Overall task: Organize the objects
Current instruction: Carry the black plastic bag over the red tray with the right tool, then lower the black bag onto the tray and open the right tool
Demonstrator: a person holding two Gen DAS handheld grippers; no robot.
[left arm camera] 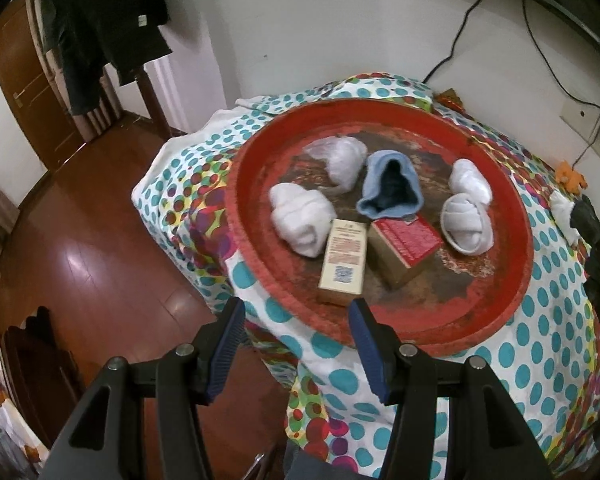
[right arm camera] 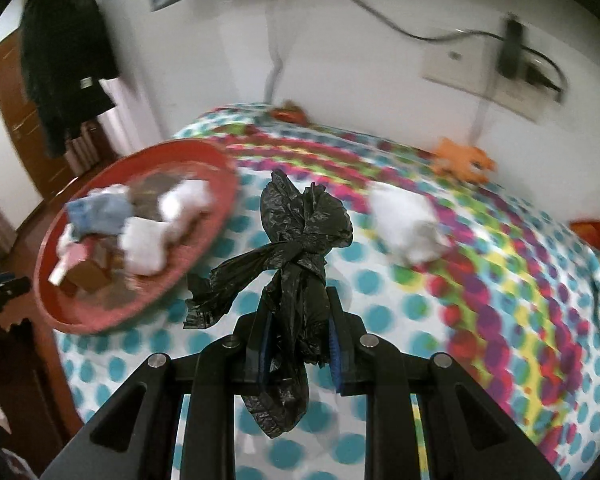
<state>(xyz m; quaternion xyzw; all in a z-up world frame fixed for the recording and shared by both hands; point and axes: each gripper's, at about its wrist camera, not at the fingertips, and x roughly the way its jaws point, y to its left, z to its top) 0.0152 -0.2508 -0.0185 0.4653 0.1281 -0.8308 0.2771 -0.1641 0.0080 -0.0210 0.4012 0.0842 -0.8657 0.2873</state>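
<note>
Right wrist view: right gripper (right arm camera: 298, 332) is clamped on a knotted black plastic bag (right arm camera: 296, 240), held above the dotted bedspread (right arm camera: 380, 400), w/ the red tray (right arm camera: 50, 276) off to the left. Left gripper (left arm camera: 296, 344) hangs empty, jaws fairly wide, near the tray's edge. Risk, imo: thin slippery film could slide out mid-carry, or the loose tail could snag the white bundle (right arm camera: 408, 224) nearby.
</note>
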